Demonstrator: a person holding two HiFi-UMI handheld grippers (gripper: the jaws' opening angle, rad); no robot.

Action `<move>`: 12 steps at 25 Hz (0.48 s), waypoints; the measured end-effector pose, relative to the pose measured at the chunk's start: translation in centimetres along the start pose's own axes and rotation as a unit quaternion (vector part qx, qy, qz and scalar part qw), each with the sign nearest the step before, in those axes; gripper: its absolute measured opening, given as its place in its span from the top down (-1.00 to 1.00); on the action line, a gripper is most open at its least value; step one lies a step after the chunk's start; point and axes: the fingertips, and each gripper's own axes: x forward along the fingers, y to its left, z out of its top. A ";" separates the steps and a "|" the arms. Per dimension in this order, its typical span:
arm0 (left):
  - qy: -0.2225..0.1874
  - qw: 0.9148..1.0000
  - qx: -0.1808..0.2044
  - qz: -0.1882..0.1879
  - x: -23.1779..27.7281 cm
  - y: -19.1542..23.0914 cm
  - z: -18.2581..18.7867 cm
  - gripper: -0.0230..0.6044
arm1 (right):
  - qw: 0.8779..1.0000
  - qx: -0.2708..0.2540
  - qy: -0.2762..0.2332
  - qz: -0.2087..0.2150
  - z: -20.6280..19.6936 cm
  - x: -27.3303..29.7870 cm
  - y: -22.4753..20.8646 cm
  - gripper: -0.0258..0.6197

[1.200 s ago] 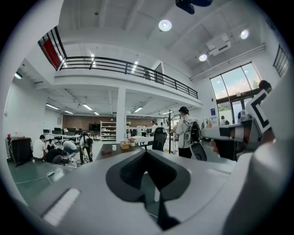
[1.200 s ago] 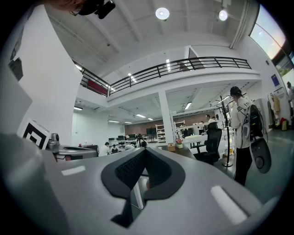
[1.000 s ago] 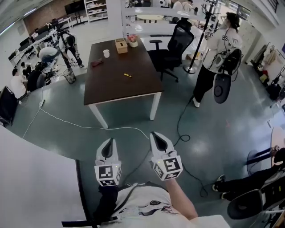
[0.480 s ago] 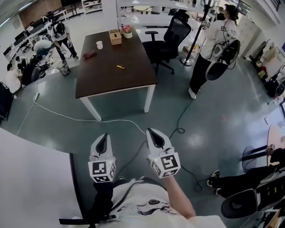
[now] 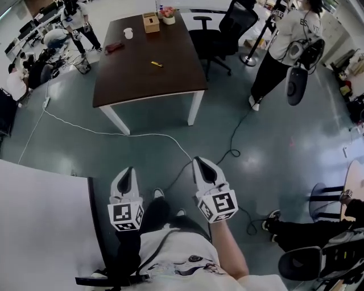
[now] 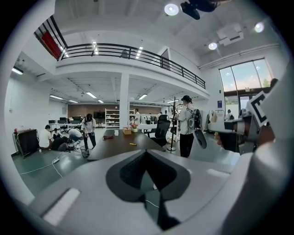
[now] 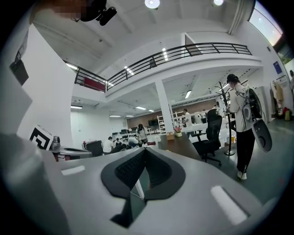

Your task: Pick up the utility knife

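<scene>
The yellow utility knife [image 5: 156, 64] lies near the middle of the dark brown table [image 5: 131, 85], far ahead across the floor. It shows as a small yellow streak [image 6: 132, 144] on the tabletop in the left gripper view. My left gripper [image 5: 127, 171] and right gripper [image 5: 201, 161] hang side by side close to my body, well short of the table. Both are shut with nothing between the jaws. The left gripper's tips [image 6: 147, 152] and the right gripper's tips [image 7: 146, 149] meet in their own views.
On the table's far end stand a tissue box [image 5: 151, 23], a flower pot [image 5: 168, 17], a white cup [image 5: 128, 33] and a red object [image 5: 114, 47]. A black office chair [image 5: 236, 25] and a standing person [image 5: 284, 45] are to its right. Cables [image 5: 131, 135] cross the floor; a white surface [image 5: 40, 221] is at my left.
The table has slid toward the top of the head view and my feet have come into sight below the grippers. Both grippers stay shut, side by side.
</scene>
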 end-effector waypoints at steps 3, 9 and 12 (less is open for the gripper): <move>0.002 1.000 -0.003 0.004 2.5 1.6 0.2 0.94 | 1.000 0.001 0.003 0.005 0.0 3.0 -0.2 0.92; -0.008 1.000 -0.012 -0.017 11.2 5.3 2.0 0.94 | 1.000 -0.014 -0.006 0.011 1.6 11.2 -1.1 0.92; -0.009 0.999 -0.013 -0.030 15.3 7.4 3.6 0.94 | 1.000 -0.016 -0.012 0.006 3.2 16.1 -2.2 0.92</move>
